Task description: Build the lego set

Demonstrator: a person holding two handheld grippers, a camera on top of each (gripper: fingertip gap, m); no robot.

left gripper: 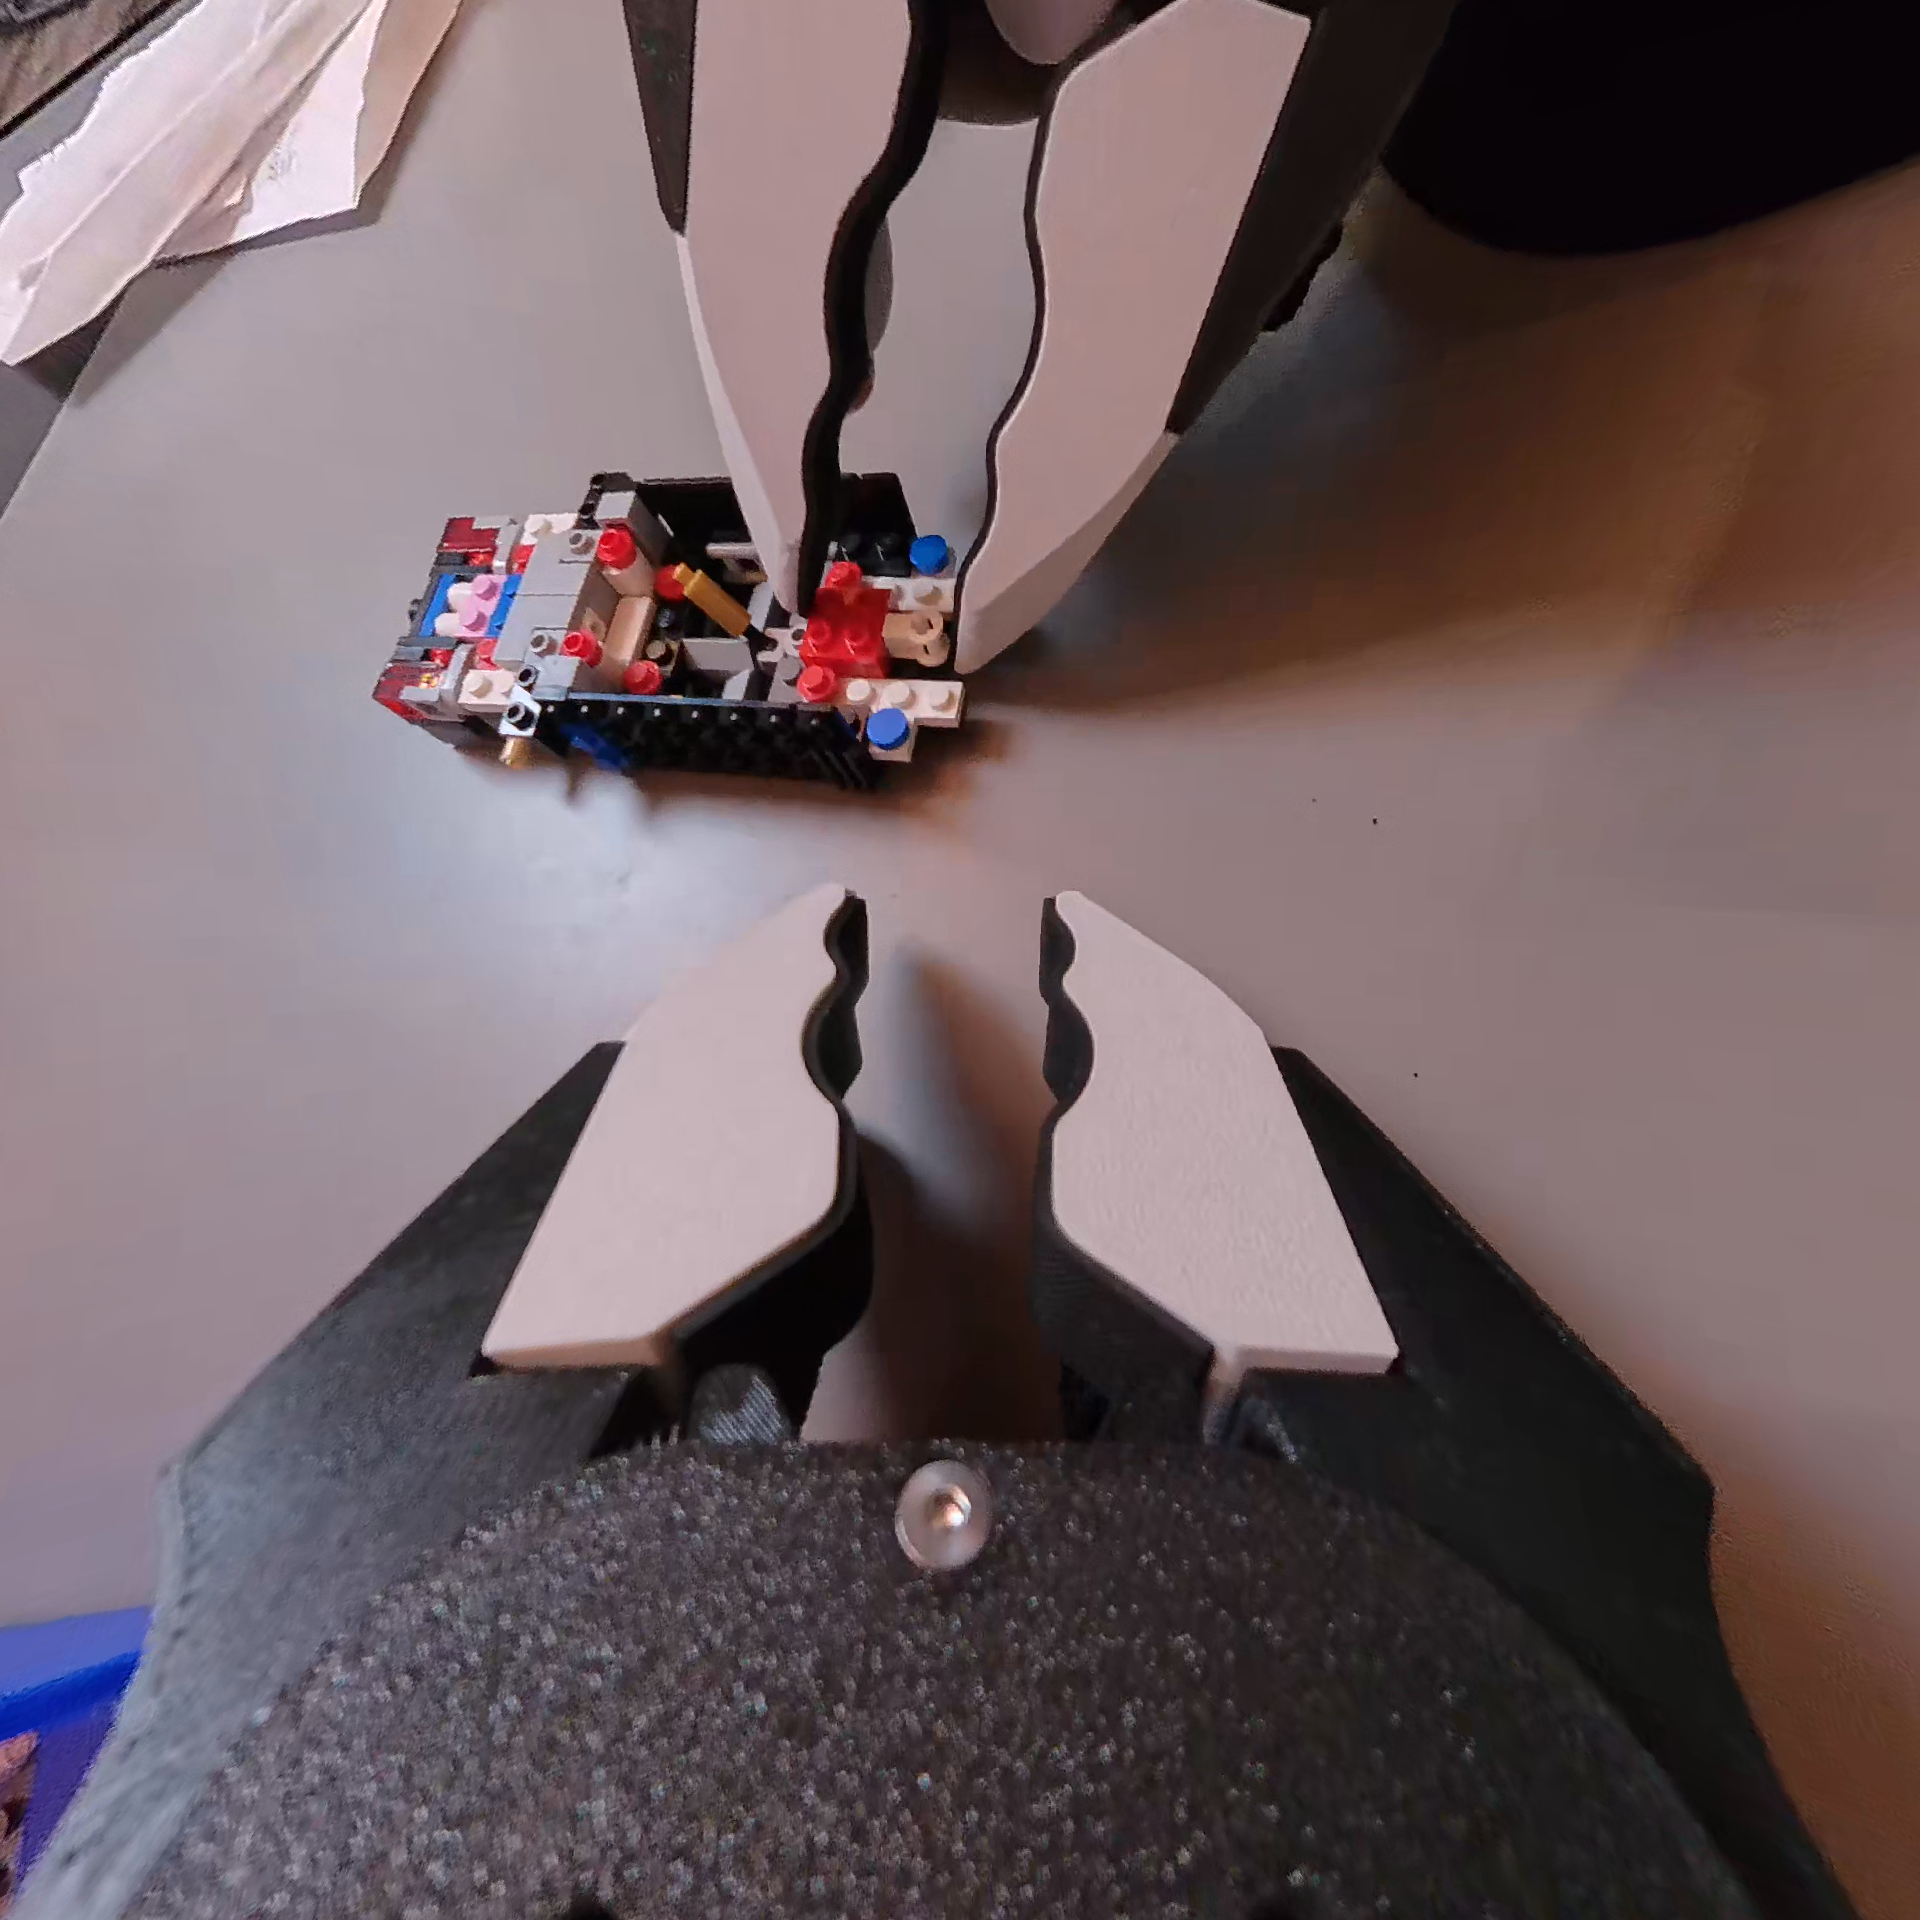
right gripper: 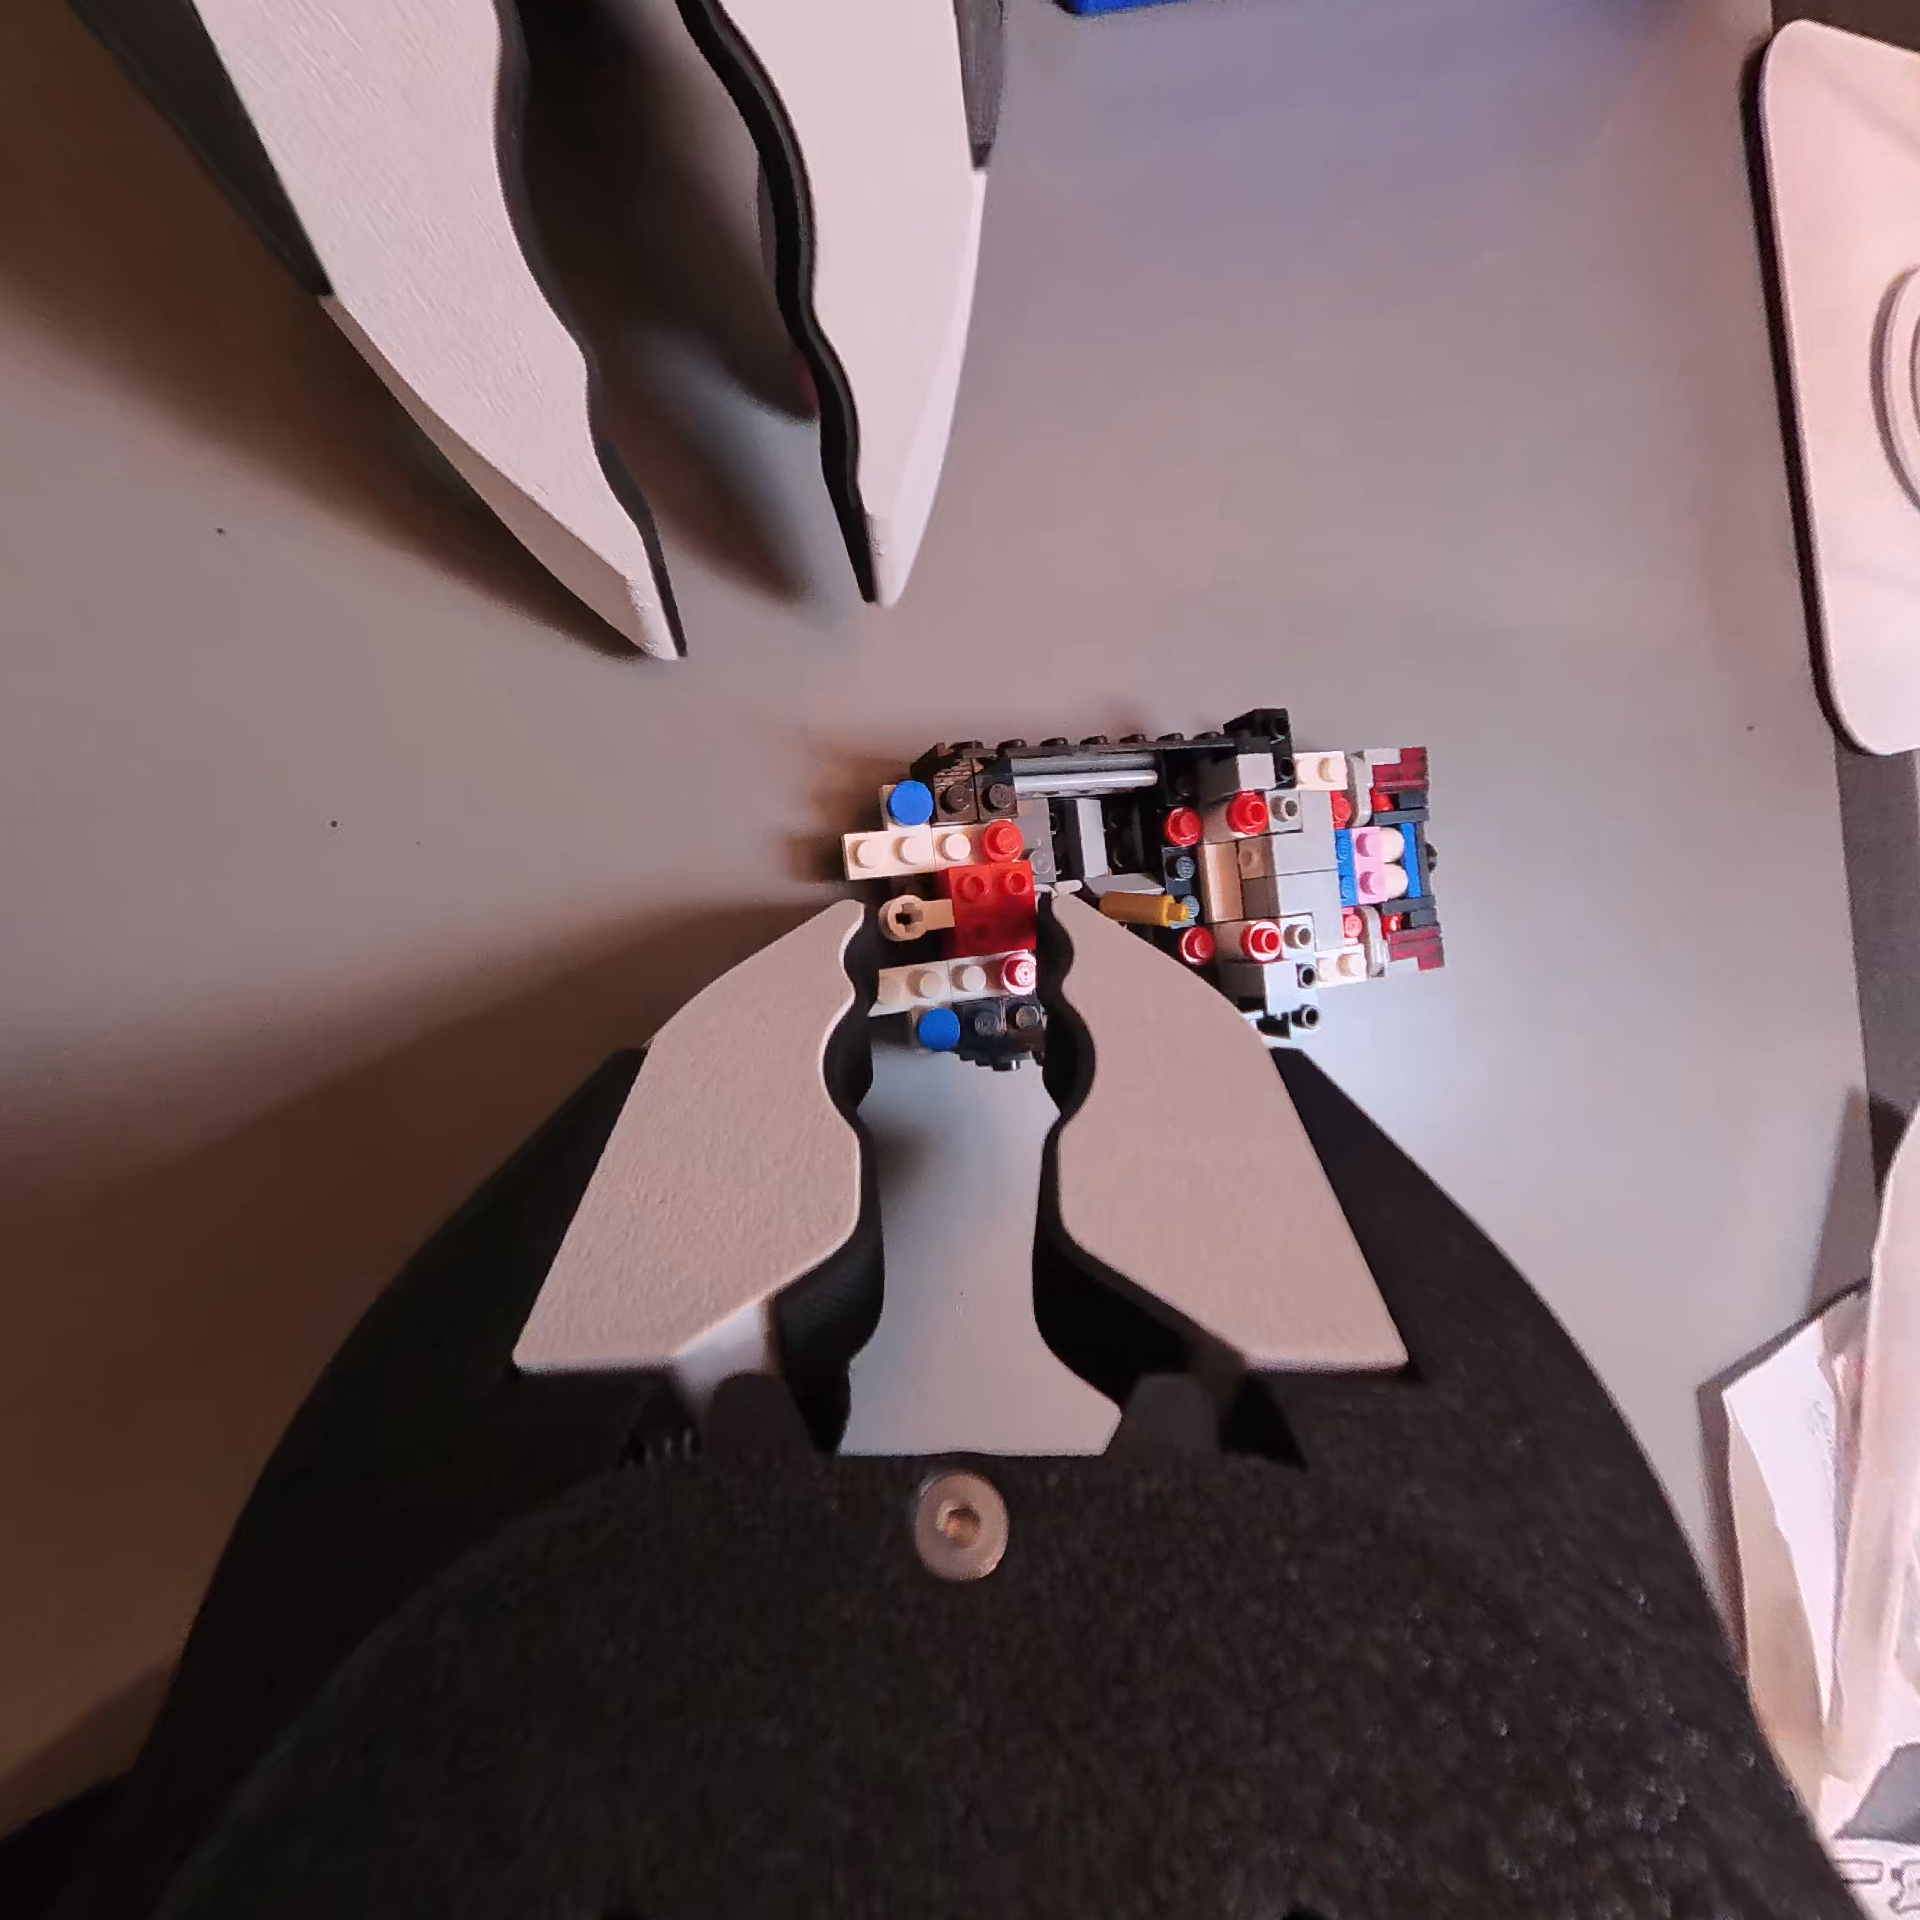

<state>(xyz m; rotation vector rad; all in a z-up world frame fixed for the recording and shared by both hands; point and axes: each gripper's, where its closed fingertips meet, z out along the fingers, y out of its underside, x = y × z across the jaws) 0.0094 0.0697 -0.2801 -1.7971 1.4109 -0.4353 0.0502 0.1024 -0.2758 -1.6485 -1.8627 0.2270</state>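
The right claw (right gripper: 951, 909) is part open with its tips around the red brick (right gripper: 985, 902) on the lego car (right gripper: 1143, 883), hiding part of the car; I cannot tell if it squeezes. The left claw (left gripper: 954, 906) is part open and holds nothing, near the car, which sits on the grey table (left gripper: 1455, 831) with bare room around. Papers (left gripper: 177, 156) are cut off at the edge.

Bare tabletop (left gripper: 1455, 831) is lying open between the left gripper (left gripper: 954, 909) and the lego model (left gripper: 675, 644). The right gripper (right gripper: 951, 909) is straddling the model's red-brick end, blocking approach there. Crumpled paper (left gripper: 177, 156) is occupying one tabletop edge; a white pad (right gripper: 1839, 416) is bordering another.
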